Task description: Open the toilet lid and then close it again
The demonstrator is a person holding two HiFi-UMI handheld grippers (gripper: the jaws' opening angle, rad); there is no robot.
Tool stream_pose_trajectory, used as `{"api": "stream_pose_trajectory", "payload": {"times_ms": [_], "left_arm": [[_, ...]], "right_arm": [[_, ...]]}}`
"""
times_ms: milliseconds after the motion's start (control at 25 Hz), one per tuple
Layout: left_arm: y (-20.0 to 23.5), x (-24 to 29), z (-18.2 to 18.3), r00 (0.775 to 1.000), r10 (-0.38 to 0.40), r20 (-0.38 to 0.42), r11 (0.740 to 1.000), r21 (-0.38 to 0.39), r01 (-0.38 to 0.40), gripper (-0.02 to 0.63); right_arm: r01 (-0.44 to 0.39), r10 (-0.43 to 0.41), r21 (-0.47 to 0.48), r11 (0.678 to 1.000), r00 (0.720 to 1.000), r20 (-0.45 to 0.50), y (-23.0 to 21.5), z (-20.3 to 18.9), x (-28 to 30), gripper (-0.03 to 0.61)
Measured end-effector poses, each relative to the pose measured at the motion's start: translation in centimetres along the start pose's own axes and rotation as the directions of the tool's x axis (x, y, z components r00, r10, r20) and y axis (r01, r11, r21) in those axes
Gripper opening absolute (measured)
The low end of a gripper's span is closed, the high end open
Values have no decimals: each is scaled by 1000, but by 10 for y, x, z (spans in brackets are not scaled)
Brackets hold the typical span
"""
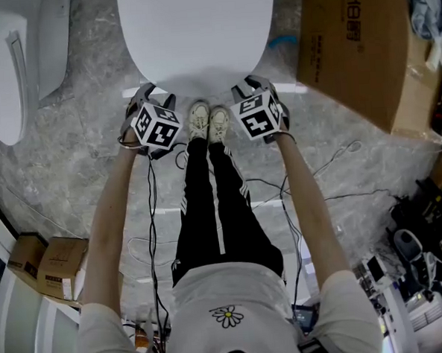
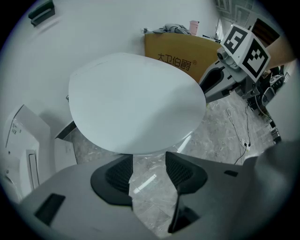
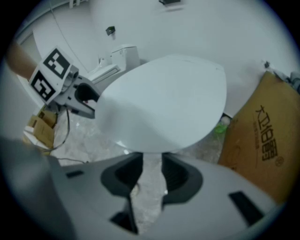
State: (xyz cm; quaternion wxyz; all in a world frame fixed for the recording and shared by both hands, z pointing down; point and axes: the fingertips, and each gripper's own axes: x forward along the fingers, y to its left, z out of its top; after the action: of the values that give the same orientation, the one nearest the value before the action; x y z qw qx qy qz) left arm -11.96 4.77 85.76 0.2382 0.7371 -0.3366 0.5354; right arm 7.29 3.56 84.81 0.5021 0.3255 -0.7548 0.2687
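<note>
Toilet lid (image 1: 197, 24) down, white, far end cut off in head view; everything under it hidden.
Cardboard box (image 1: 355, 44) beside it, contents unseen. Left gripper (image 2: 149, 173) and right gripper (image 3: 152, 171) at lid's front edge, jaws apart, only floor (image 1: 76, 128) between; right gap narrower; contact with rim unclear.

Soft, even light from overhead — no hard shadows. Toilet lid (image 1: 197, 28) glares near-white in the head view, detail washed out; a faint grey shadow falls on its near edge. Floor (image 1: 73, 140) dimmer, mid-grey. Both gripper views bend at the edges, corners vignetted black. Right gripper view blurred throughout; left gripper view crisper — only the left tongs (image 2: 149, 165), close to the lens, look soft.
</note>
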Motion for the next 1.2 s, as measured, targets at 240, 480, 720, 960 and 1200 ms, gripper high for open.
{"api": "stream_pose_trajectory", "payload": {"times_ms": [240, 480, 720, 960, 1200], "left_arm": [[0, 2, 1, 1000, 2, 10, 1000, -10, -2, 236], [0, 1, 1, 1000, 11, -3, 1000, 2, -11, 236], [-1, -22, -2, 999, 36, -18, 996, -83, -37, 215], [23, -92, 72, 990, 94, 106, 991, -104, -83, 212], [62, -222, 191, 923, 187, 336, 958, -270, -96, 193]], "right_arm": [[11, -11, 20, 1000, 1000, 8, -1, -1, 1, 141], [25, -24, 12, 1000, 1000, -18, 1, -4, -4, 132], [48, -45, 42, 998, 997, -66, -2, -13, -31, 132], [109, -115, 100, 989, 992, 54, -30, 53, -99, 132], [174, -226, 189, 967, 924, 307, -59, 171, -221, 129]]}}
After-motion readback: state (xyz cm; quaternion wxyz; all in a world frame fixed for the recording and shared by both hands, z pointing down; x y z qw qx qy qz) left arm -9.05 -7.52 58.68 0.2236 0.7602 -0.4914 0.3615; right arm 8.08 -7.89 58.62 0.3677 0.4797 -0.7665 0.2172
